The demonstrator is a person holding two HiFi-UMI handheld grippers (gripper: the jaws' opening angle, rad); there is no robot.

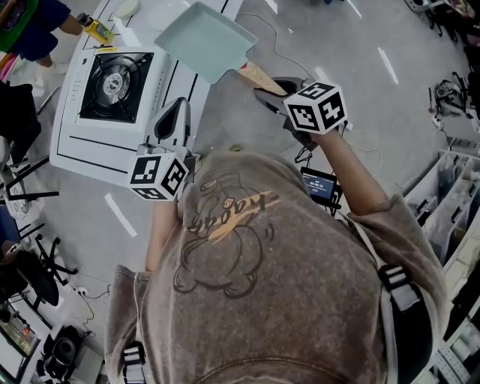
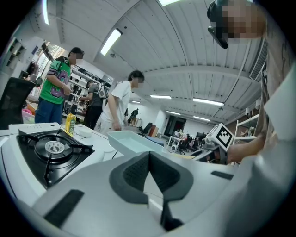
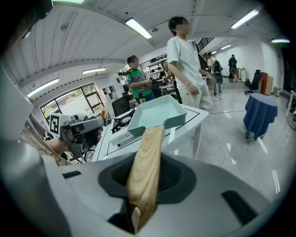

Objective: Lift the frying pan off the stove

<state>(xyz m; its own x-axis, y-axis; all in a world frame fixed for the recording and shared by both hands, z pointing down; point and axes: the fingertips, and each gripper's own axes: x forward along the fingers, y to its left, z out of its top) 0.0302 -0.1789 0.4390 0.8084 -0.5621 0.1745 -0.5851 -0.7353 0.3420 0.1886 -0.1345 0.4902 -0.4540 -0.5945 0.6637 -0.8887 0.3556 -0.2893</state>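
A pale teal square frying pan (image 1: 204,39) hangs in the air to the right of the stove (image 1: 112,82), over the white table's right side. Its wooden handle (image 1: 259,77) runs back into my right gripper (image 1: 271,95), which is shut on it. In the right gripper view the handle (image 3: 147,166) sits clamped between the dark pads, with the pan (image 3: 155,113) beyond. The stove's black burner (image 2: 53,148) is bare. My left gripper (image 1: 171,120) hovers at the table's near edge, right of the stove, jaws shut on nothing (image 2: 149,173).
The stove stands on a white table (image 1: 97,154). At the table's far side are a yellow bottle (image 1: 97,30) and a white bowl (image 1: 126,7). Two people (image 2: 53,90) (image 2: 121,102) stand beyond it. A blue draped stand (image 3: 260,113) is on the floor to the right.
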